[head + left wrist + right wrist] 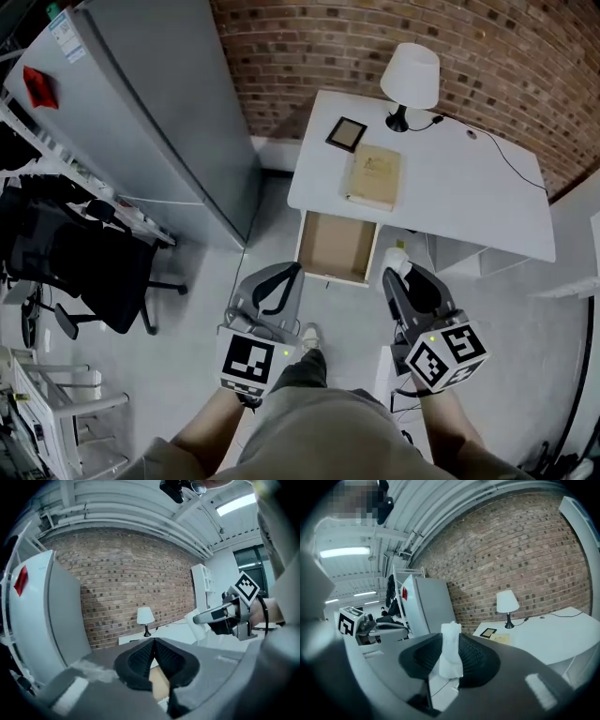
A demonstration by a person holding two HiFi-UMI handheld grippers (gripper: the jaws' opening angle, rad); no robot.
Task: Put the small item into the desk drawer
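Observation:
A small white wrapped item (451,652) stands upright between the pads of my right gripper (451,656), which is shut on it. In the head view this item (395,258) shows at the tip of the right gripper (396,270), just right of the open desk drawer (336,247). The drawer is pulled out from the white desk (469,202) and its brown bottom is bare. My left gripper (284,275) hovers at the drawer's near left corner. Its jaws meet at the tips with nothing between them (153,645).
On the desk stand a white lamp (411,80), a dark tablet (346,133) and a cream book (375,175). A grey refrigerator (141,112) stands left of the desk, and a black office chair (84,267) sits nearer left. A brick wall runs behind.

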